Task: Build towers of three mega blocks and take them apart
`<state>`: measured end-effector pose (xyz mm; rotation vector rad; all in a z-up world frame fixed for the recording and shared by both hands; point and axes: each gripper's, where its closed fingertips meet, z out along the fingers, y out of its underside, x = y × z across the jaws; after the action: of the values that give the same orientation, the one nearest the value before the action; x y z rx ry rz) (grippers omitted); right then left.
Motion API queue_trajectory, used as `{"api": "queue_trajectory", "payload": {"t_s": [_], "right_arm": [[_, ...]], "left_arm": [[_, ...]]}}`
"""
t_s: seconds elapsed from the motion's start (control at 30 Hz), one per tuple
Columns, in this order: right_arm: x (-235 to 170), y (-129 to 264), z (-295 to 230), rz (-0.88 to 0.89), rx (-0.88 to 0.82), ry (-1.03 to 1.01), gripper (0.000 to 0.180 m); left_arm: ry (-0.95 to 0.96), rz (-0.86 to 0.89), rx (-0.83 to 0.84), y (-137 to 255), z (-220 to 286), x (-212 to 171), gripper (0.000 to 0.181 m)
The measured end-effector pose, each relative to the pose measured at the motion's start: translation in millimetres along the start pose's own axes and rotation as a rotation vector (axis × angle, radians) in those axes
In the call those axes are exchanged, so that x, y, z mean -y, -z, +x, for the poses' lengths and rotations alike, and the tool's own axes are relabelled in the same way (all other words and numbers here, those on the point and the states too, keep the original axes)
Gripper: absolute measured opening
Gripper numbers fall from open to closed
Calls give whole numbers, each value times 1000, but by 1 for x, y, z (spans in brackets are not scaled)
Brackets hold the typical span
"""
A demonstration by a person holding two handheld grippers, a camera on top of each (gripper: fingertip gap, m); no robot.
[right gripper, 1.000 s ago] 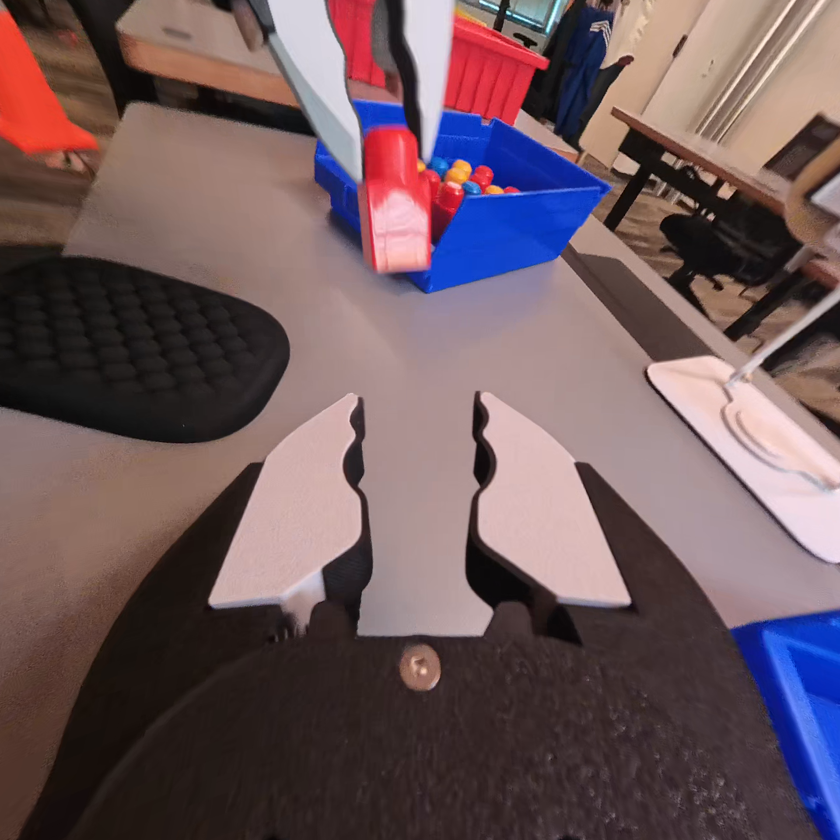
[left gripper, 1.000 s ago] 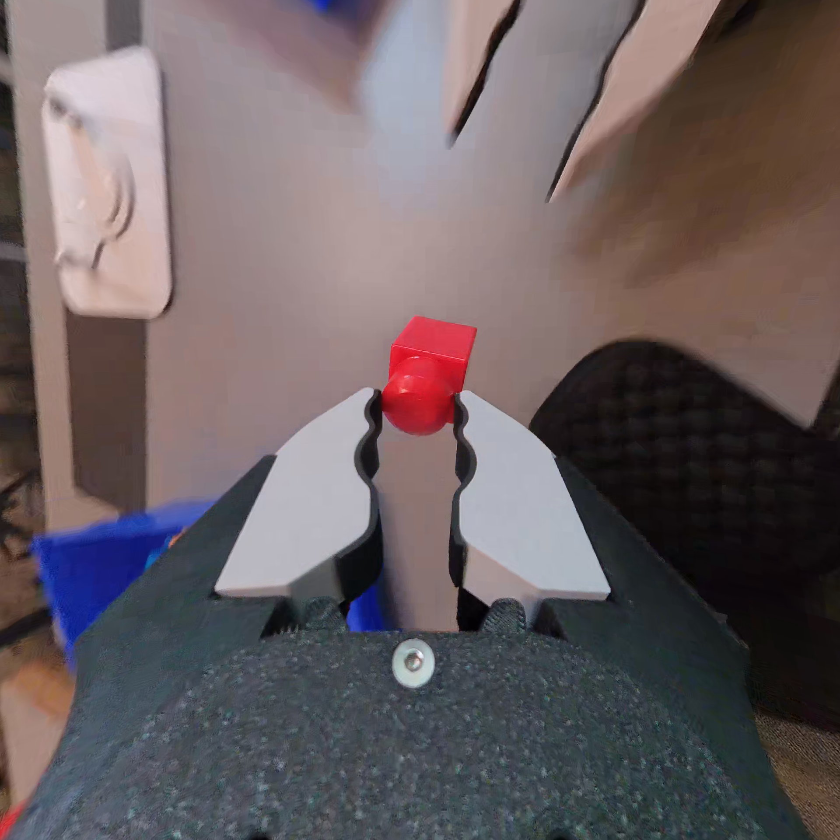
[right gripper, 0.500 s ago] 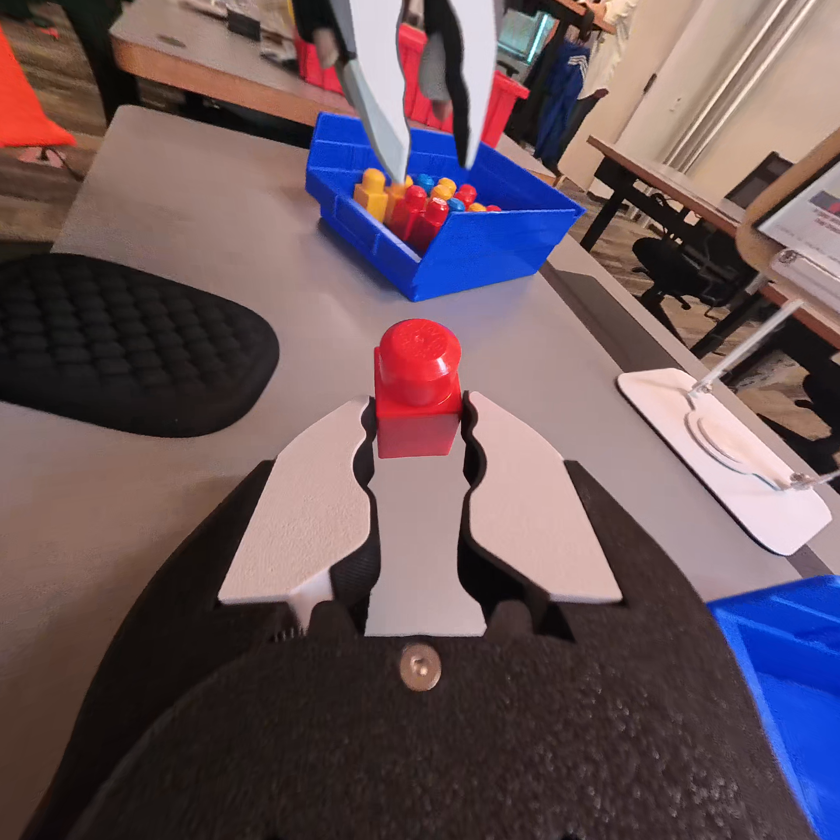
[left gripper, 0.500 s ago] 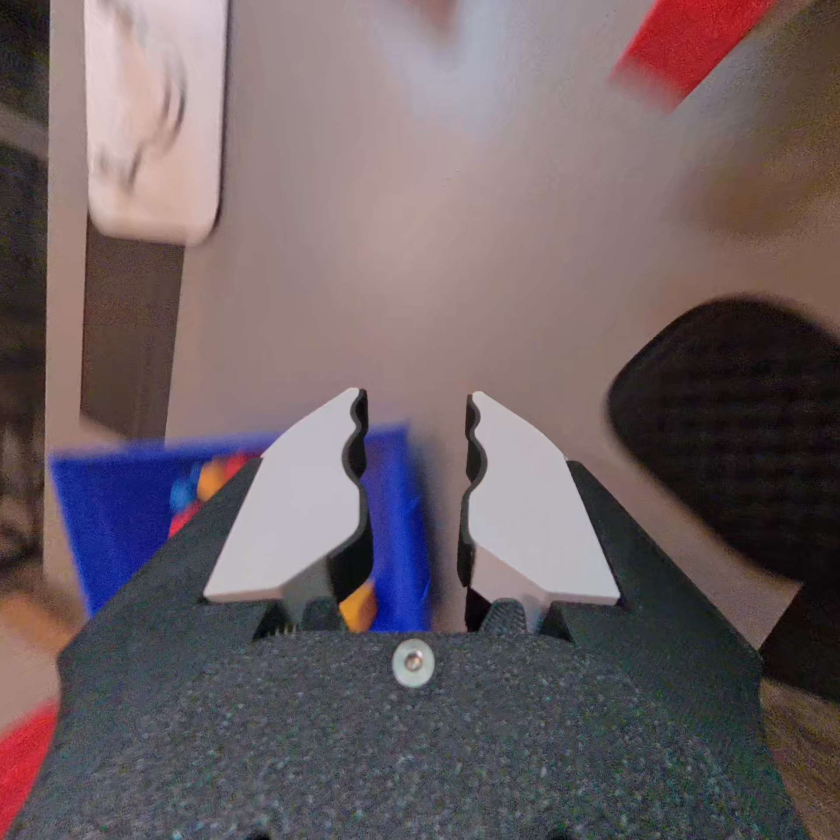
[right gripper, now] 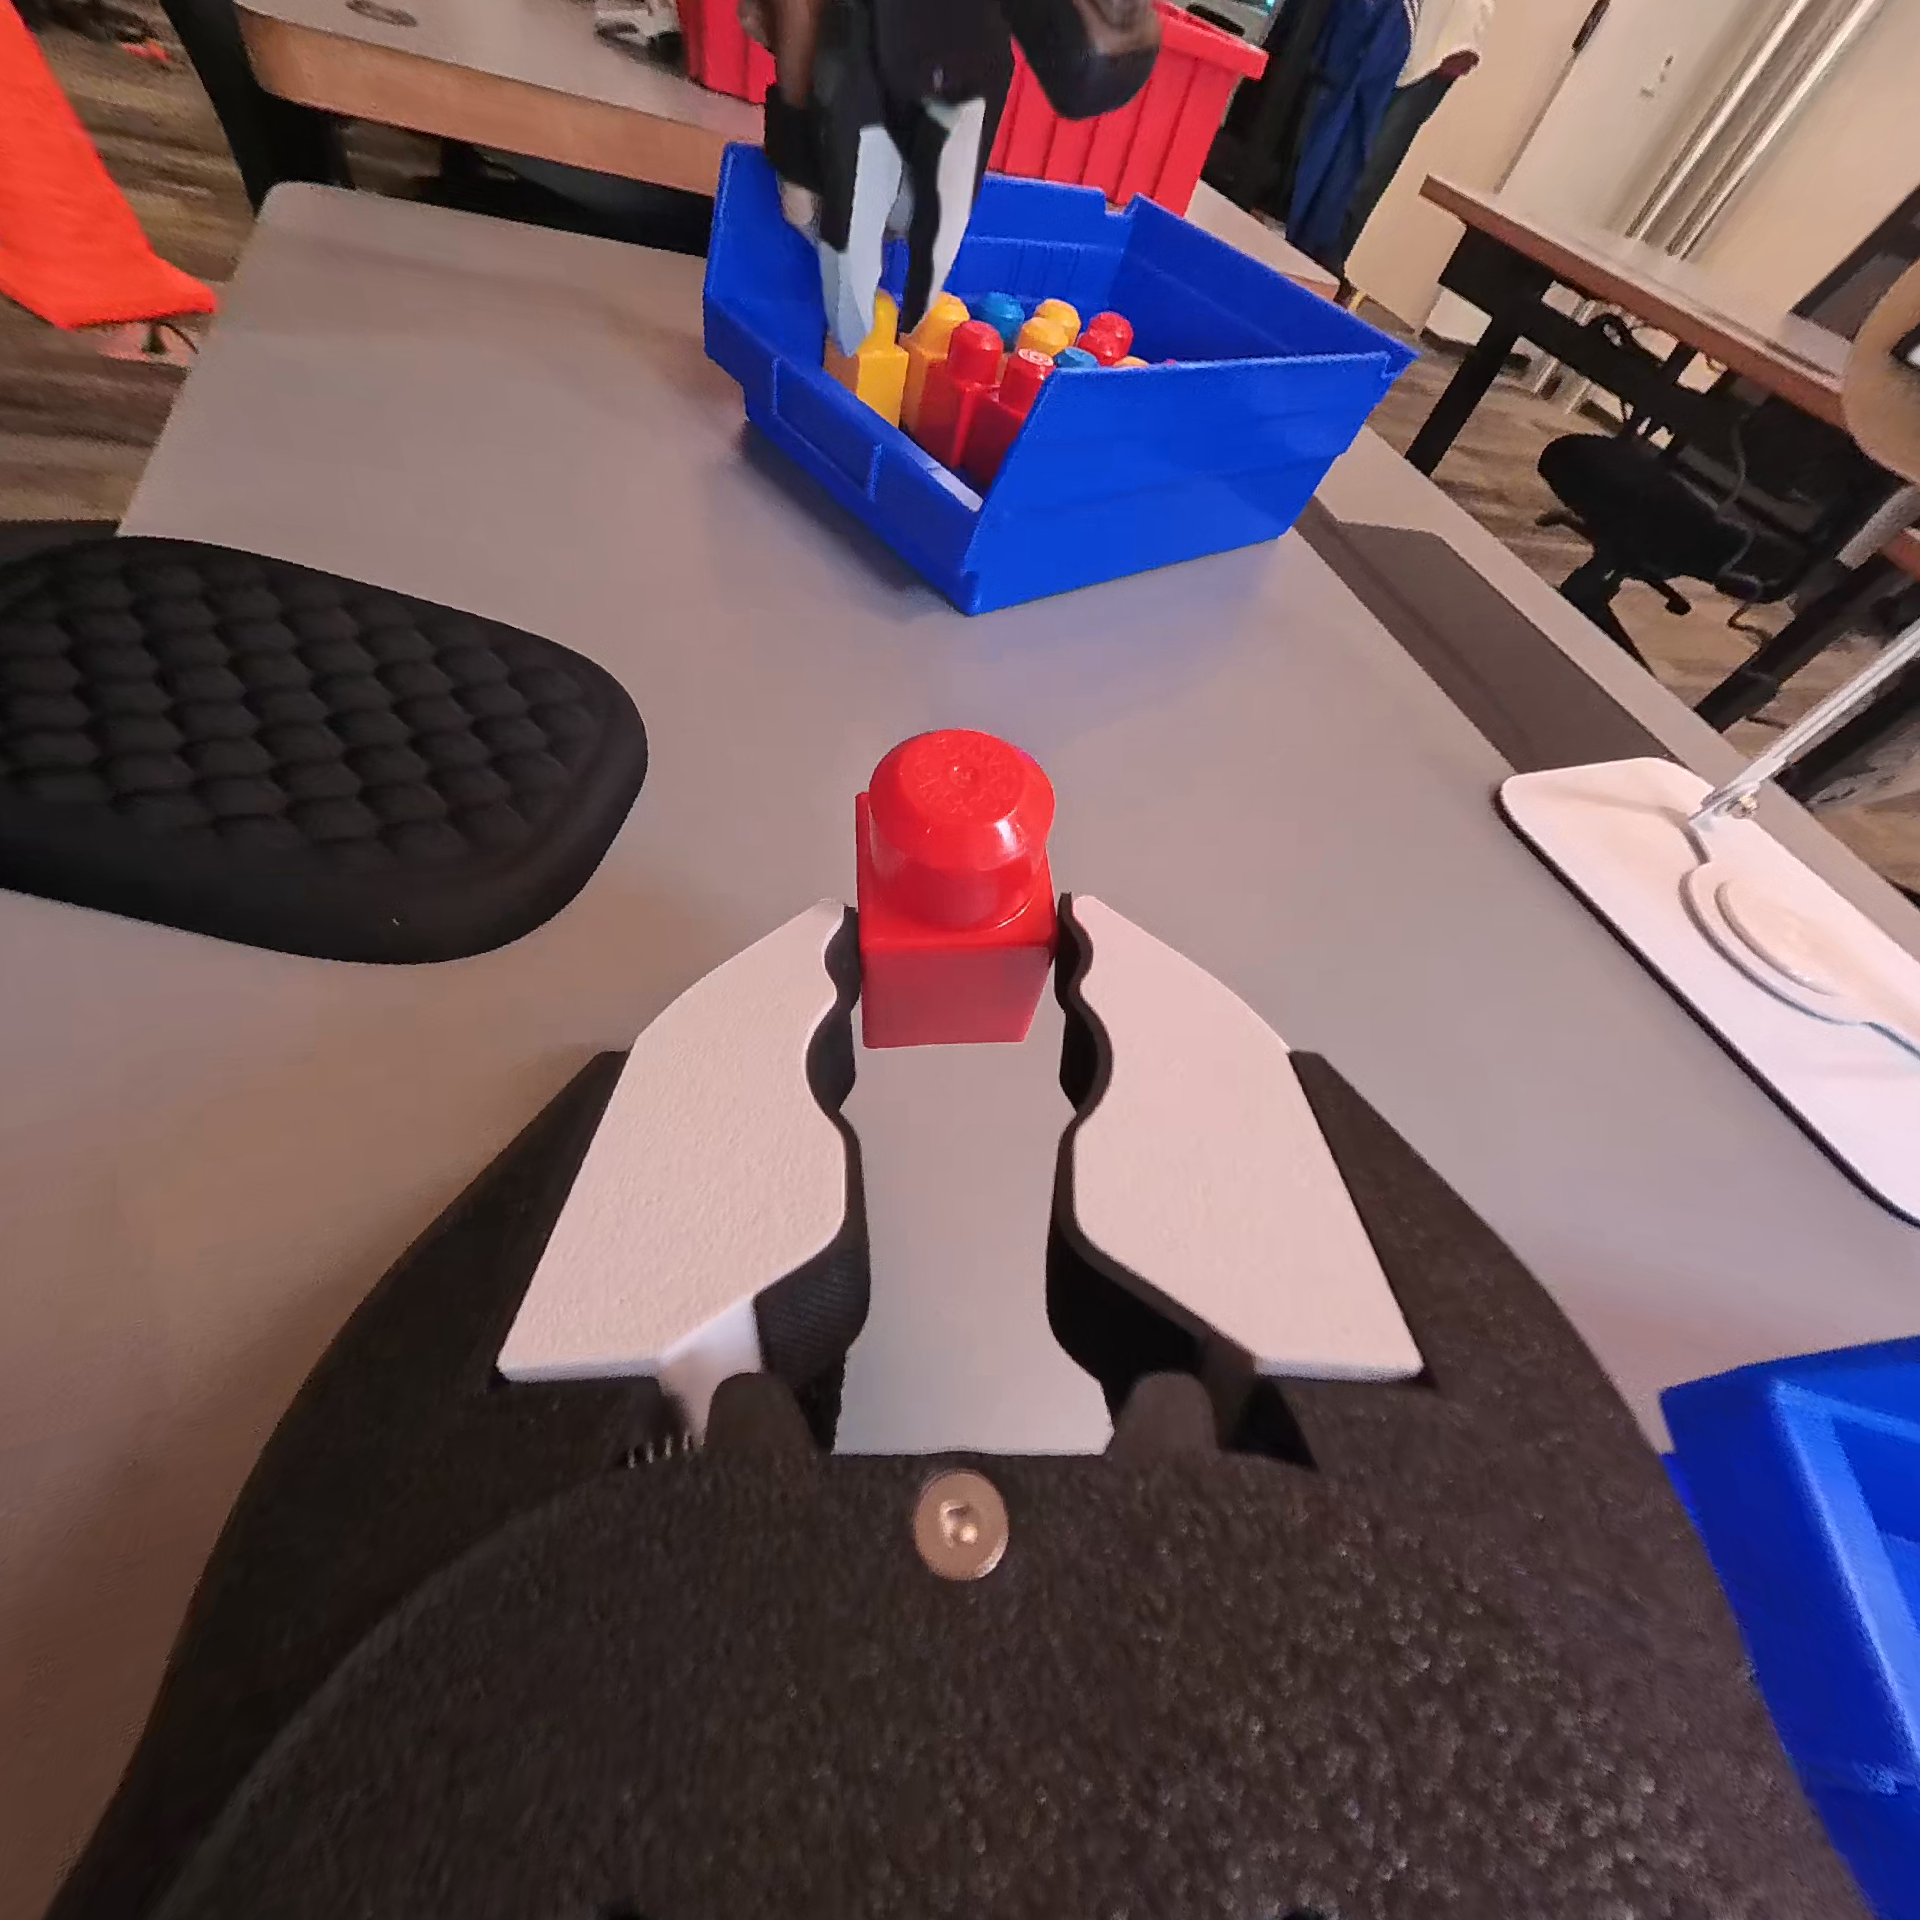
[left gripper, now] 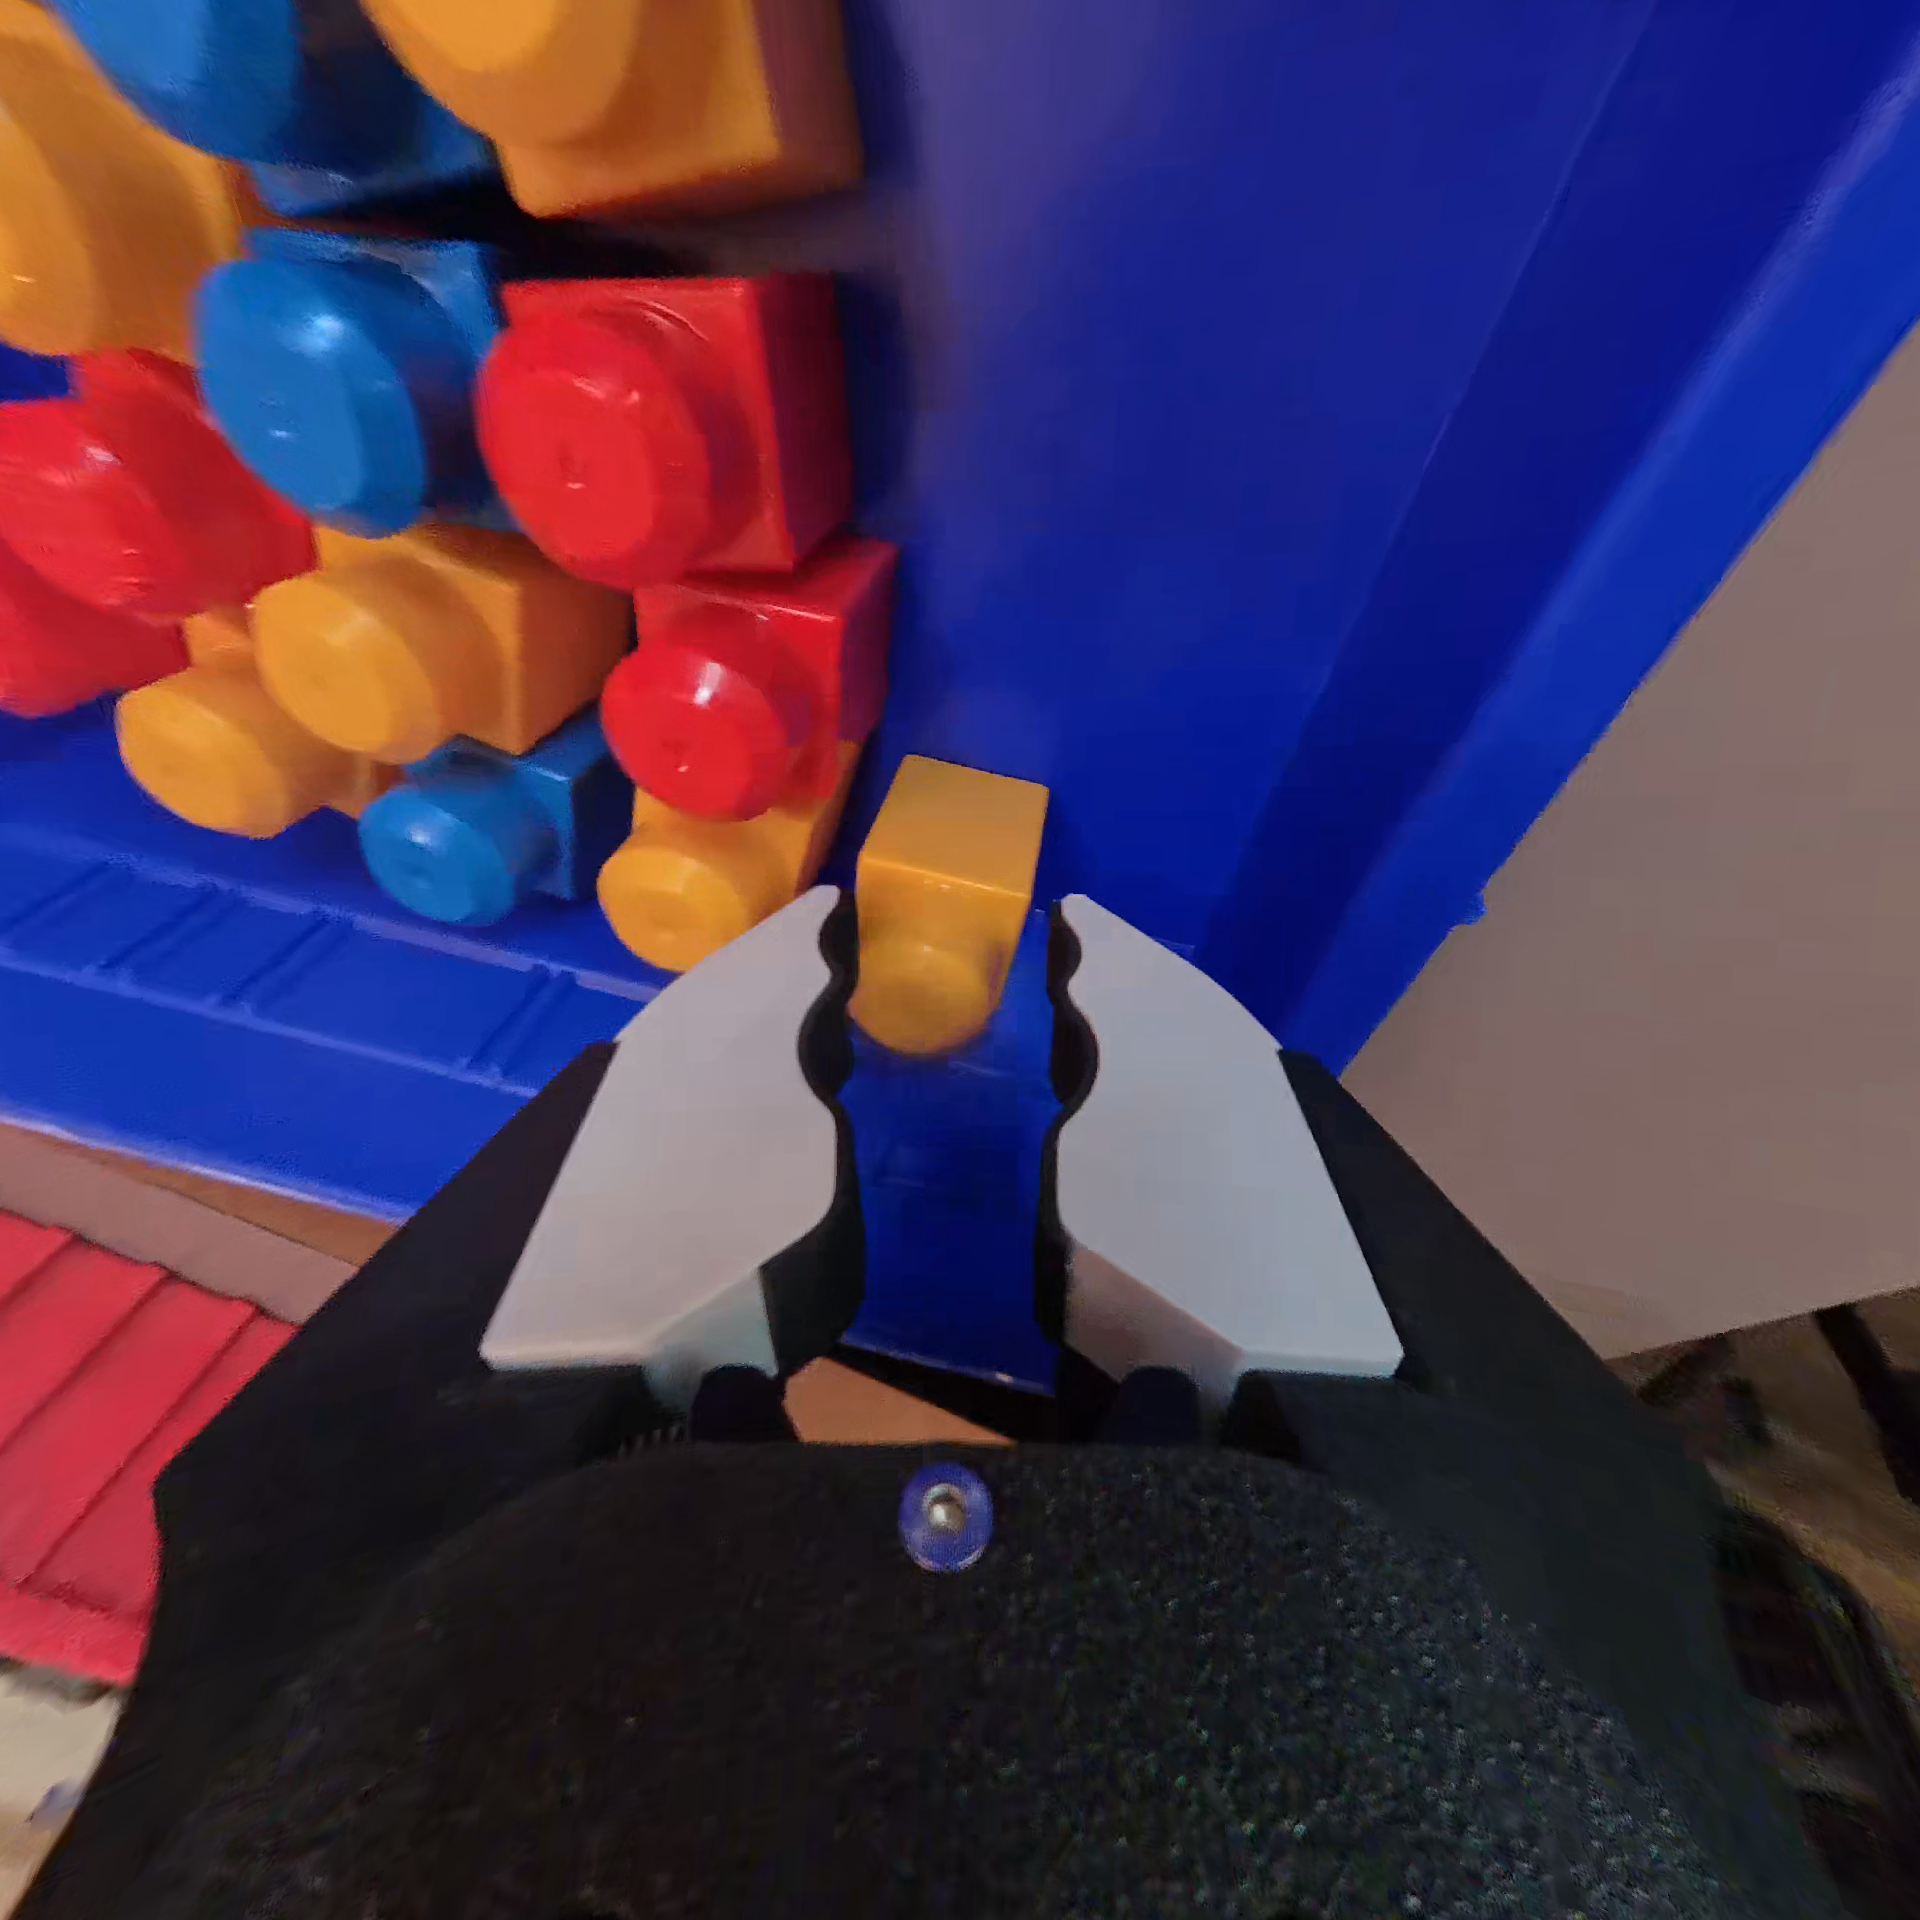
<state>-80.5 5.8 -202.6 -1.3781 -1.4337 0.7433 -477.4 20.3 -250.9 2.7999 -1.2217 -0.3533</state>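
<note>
A red mega block [right gripper: 951,831] stands upright on the grey table [right gripper: 436,416]. My right gripper [right gripper: 953,914] is shut on its square base, a finger on each side. A blue bin [right gripper: 1143,488] at the far end of the table holds several red, yellow and blue blocks. My left gripper [left gripper: 945,914] is down inside this bin [left gripper: 1247,520], open. A yellow block [left gripper: 951,862] sits between its fingertips, touching the left finger with a gap at the right. The left gripper also shows in the right wrist view [right gripper: 888,301], over the bin's near-left corner.
A black dimpled mat [right gripper: 291,748] lies at the left of the table. A white flat base with a metal rod [right gripper: 1714,935] sits at the right edge. A second blue bin [right gripper: 1818,1558] is at the near right. A red crate [right gripper: 1132,114] stands behind. My hands' fingertips stand some 40 centimetres from each other.
The left gripper let go of the red block on the table, swung to the far bin and dropped around a yellow block. The right gripper closed on the red block.
</note>
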Motion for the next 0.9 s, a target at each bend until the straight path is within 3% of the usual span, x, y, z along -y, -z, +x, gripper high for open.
{"api": "queue_trajectory", "payload": {"t_s": [0.1, 0.2, 0.37, 0.57, 0.77, 0.9], "right_arm": [[-2, 1, 3, -4, -5, -10, 36], [-1, 4, 5, 4, -14, -9, 36], [0, 4, 8, 8, -21, -23, 36], [-8, -3, 4, -63, -19, -36, 36], [-19, -7, -3, -164, -9, -23, 36], [-23, -9, -8, -182, 15, -25, 36]], "left_arm": [[-64, -81, 78, -3, -6, -1, 30], [-67, -42, 100, 12, -8, 5, 29], [-89, 204, 160, 91, 7, 37, 28], [-307, 534, 151, 175, 101, 118, 29], [-530, 625, 111, 183, 205, 185, 29], [-593, 628, 85, 172, 238, 218, 29]]}}
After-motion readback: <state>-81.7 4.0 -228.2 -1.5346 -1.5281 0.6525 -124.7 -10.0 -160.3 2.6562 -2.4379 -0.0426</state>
